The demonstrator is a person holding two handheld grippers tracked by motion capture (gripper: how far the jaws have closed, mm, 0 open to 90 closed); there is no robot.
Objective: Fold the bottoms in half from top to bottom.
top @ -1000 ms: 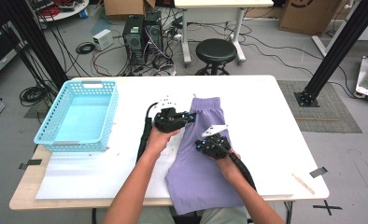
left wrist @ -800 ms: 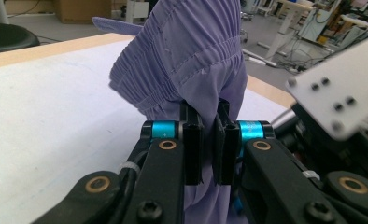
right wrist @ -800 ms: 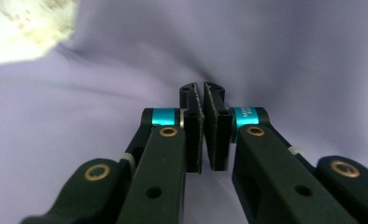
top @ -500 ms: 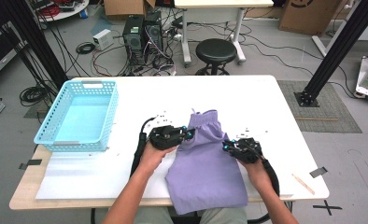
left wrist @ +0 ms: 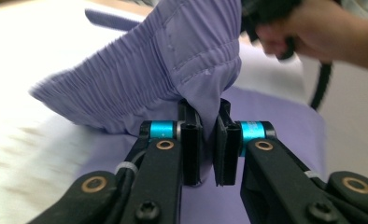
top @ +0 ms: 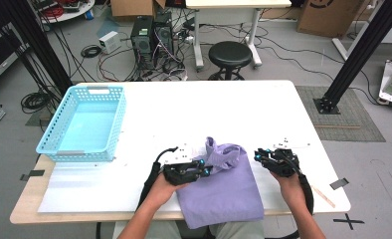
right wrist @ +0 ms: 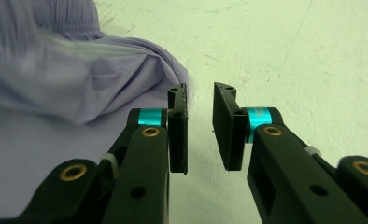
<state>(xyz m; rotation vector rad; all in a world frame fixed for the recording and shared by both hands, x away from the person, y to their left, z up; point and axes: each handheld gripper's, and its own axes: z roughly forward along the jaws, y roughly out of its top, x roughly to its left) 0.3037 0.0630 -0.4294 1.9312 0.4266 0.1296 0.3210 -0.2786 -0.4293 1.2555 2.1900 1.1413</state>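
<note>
a lilac garment (top: 224, 191) of thin, smooth woven cloth lies on the white table (top: 263, 114) at its near edge, in front of the person. its lower part lies flat as a rough rectangle; its far end is bunched into a raised heap with a finely gathered, ribbed band (left wrist: 140, 70), likely elastic, and a stitched seam.

the left gripper (top: 202, 171) sits at the left edge of the heap. in the left gripper view its flat black pads stand narrowly apart with a fold of the lilac cloth between them, the fabric rising from the pads into the gathered band. the jaws have just been opening a little; the fold still looks pinched.

the right gripper (top: 258, 155) rests just right of the garment, over bare table. in the right gripper view its rectangular pads (right wrist: 178, 130) stand apart with nothing between them, the cloth edge just beside the left pad; these jaws have just been opening. the table surface there is matt and lightly scuffed.

a light-blue plastic lattice basket (top: 87, 99) stands well apart at the table's left.
</note>
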